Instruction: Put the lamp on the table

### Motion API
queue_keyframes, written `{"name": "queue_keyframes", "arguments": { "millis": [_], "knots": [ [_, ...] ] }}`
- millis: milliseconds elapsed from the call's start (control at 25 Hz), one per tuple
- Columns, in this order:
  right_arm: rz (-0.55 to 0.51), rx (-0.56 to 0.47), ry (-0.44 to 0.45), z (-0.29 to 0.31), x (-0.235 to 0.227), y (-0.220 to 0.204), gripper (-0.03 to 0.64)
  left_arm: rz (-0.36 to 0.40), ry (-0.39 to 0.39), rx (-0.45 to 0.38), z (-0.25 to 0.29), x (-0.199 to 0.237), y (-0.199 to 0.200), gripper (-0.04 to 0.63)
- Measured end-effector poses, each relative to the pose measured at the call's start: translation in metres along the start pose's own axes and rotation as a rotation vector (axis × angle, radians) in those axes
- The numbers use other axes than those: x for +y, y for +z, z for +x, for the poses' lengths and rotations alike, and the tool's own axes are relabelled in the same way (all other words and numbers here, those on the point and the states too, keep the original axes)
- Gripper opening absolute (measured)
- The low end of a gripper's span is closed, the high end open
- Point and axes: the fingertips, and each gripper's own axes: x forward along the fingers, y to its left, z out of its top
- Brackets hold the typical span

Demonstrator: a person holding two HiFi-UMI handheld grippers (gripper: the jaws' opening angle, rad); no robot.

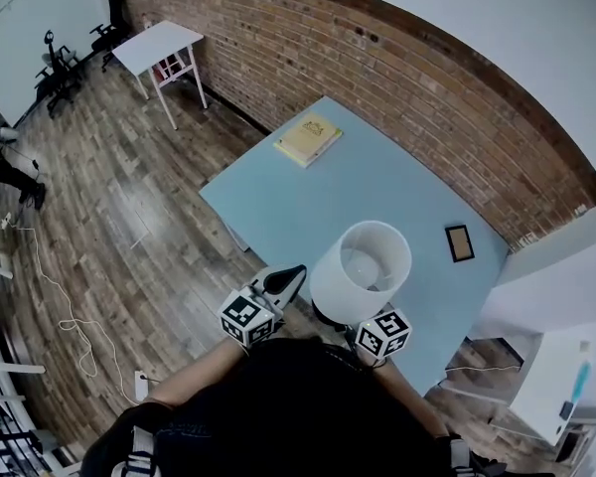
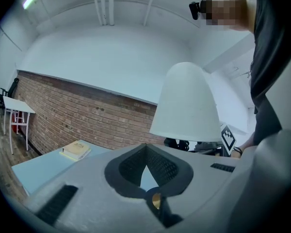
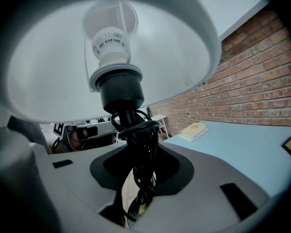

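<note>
Item: white-shaded lamp, its black stem wound with cord and clamped between the fingers of the right gripper, shade above them. The left gripper has fingers together, empty. Pale blue table lies ahead of the fingertips. Advised: keep the lamp upright and seat its base flat before releasing.

The black lamp stem goes down behind the grey right gripper, so its foot is unseen. From the head view the white dome-shaped lamp shade covers this stem. Print on the yellow book is too small to read.
</note>
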Motion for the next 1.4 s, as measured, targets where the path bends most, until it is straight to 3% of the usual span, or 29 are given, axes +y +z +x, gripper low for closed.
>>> {"name": "queue_keyframes", "arguments": {
  "millis": [360, 640, 1240, 1400],
  "knots": [
    [0.041, -0.008, -0.048, -0.022, -0.055, 0.001, 0.107, 0.007, -0.071, 0.042, 0.067, -0.014, -0.009, 0.009],
    [0.034, -0.034, -0.144, -0.021, -0.088, 0.013, 0.107, 0.021, -0.109, 0.041, 0.1, 0.001, -0.006, 0.009],
    [0.102, -0.134, -0.387, 0.041, -0.127, 0.042, 0.107, 0.047, -0.284, 0.105, 0.143, 0.099, 0.022, 0.009],
    [0.115, -0.156, -0.432, 0.063, -0.129, 0.049, 0.107, 0.052, -0.37, 0.139, 0.149, 0.114, 0.023, 0.009]
  ]
}}
